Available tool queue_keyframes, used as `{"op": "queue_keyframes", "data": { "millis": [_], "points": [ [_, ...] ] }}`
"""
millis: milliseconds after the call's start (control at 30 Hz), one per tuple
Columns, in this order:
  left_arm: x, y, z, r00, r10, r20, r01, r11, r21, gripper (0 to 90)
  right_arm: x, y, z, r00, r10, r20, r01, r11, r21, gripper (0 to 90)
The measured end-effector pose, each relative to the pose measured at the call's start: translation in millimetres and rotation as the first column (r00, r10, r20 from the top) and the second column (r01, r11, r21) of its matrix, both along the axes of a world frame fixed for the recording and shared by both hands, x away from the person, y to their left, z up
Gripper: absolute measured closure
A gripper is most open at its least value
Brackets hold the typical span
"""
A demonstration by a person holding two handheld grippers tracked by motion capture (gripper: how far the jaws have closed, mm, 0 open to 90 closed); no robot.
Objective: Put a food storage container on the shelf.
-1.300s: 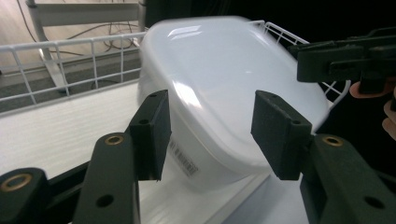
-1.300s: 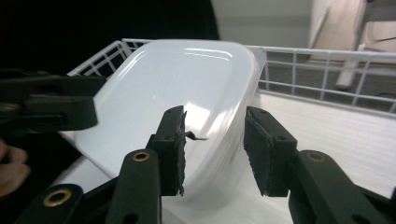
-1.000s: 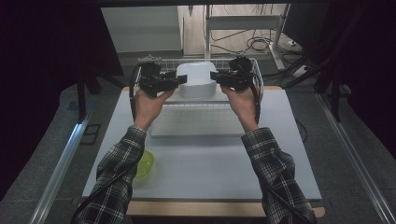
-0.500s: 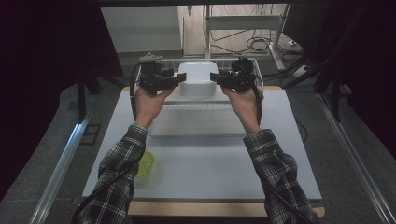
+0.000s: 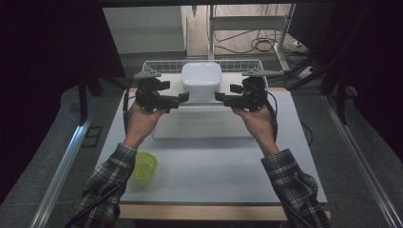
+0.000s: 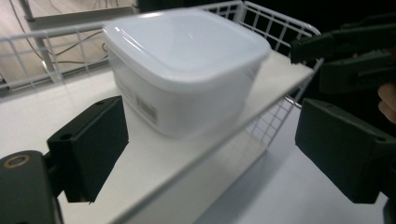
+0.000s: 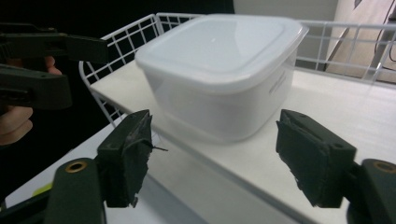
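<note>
Worktop: white, rectangular, wooden strip along its near edge.

Flat white tray: lies at mid-worktop, toward the far edge, just in front of the basket.

Wire basket: white, at the far edge, centred; white floor panel inside.

Lidded white tub: translucent, square with rounded corners, barcode label on one side; stands inside the basket at its middle.

Left gripper: held at the basket's near left, pointing at the tub; jaws spread wide, grasping nothing.

Right gripper: held at the basket's near right, facing the left one; jaws likewise released, clear of the tub.

Yellow-green bowl: near the near-left corner, beside the left sleeve.
</note>
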State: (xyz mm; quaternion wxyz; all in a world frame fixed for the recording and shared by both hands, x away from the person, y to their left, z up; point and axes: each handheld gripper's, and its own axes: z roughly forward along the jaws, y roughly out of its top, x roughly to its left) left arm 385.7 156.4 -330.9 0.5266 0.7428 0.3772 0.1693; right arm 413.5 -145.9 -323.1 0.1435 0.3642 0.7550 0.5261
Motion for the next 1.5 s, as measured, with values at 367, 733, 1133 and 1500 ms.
{"op": "queue_keyframes", "data": {
  "millis": [367,733,1133,1500],
  "points": [
    [-36.5,0.2,-27.8,0.9977,-0.064,0.024,0.063,0.9972,0.041,8.1,-33.1,-2.5,-20.6,0.9965,0.074,0.039,-0.072,0.9965,-0.043,16.0],
    [-71.8,5.4,-56.3,0.9885,-0.14,0.057,0.136,0.9883,0.069,9.9,-64.7,-8.0,-47.6,0.9907,0.127,0.048,-0.122,0.9873,-0.102,8.5],
    [-96.5,9.3,-84.9,0.9908,-0.131,0.032,0.128,0.9875,0.093,6.8,-81.2,-23.6,-77.3,0.9906,0.136,0.017,-0.133,0.9841,-0.118,3.3],
    [-116.3,18.7,-128.4,0.9934,-0.113,-0.016,0.114,0.9893,0.091,5.0,-98.0,-37.5,-104.4,0.987,0.16,-0.017,-0.161,0.9818,-0.101,3.3]
  ]
}}
